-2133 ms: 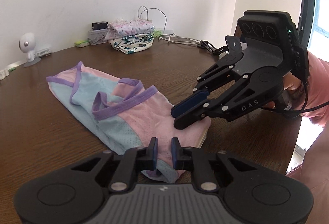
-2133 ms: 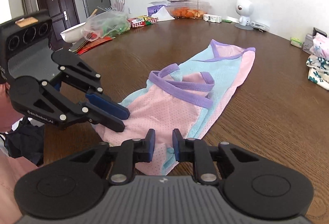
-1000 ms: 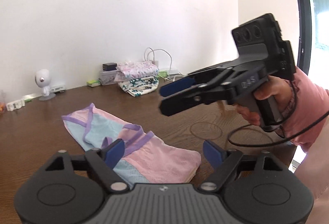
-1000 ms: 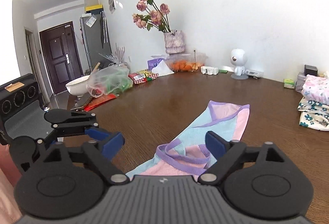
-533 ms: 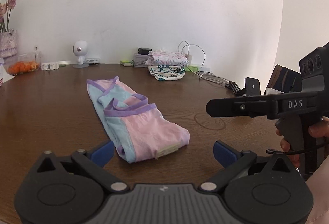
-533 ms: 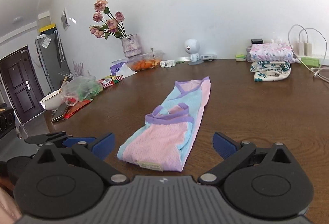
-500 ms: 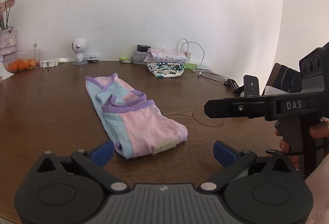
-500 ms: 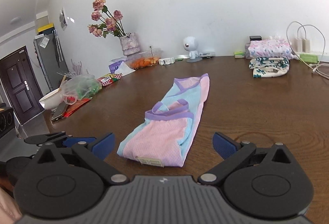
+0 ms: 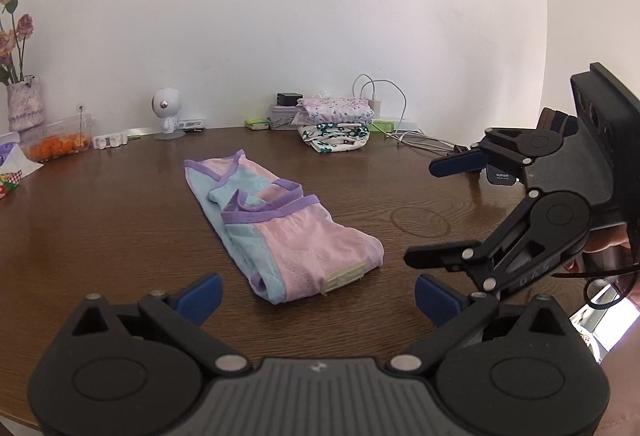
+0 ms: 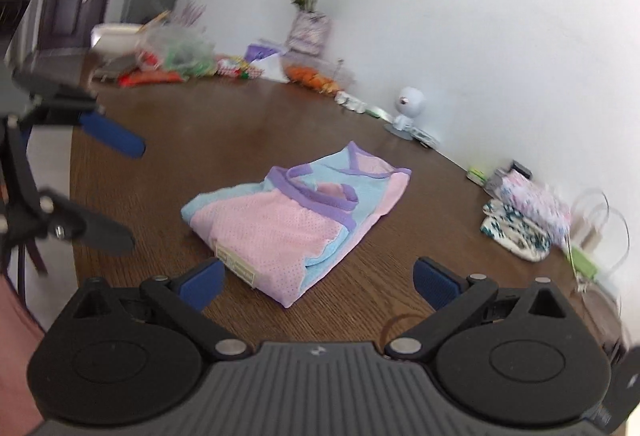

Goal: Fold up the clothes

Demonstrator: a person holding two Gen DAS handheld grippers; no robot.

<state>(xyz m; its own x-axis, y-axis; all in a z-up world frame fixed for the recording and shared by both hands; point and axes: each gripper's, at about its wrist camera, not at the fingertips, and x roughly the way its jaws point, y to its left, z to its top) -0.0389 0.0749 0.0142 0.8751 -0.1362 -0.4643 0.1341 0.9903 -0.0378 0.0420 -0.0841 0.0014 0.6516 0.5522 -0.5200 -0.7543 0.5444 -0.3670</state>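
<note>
Left wrist view shows the half-folded garment (image 9: 280, 228) lying on the table (image 9: 100, 220) just ahead, its long axis running away, between the wide-open, empty left gripper (image 9: 318, 294) and equally open right gripper (image 9: 434, 214).

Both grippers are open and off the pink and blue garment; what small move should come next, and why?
Probably bring both grippers down to the garment's near folded end. It lies long and narrow on the table, and the left gripper and right gripper both stand open and empty short of that end, so another fold seems due.
</note>
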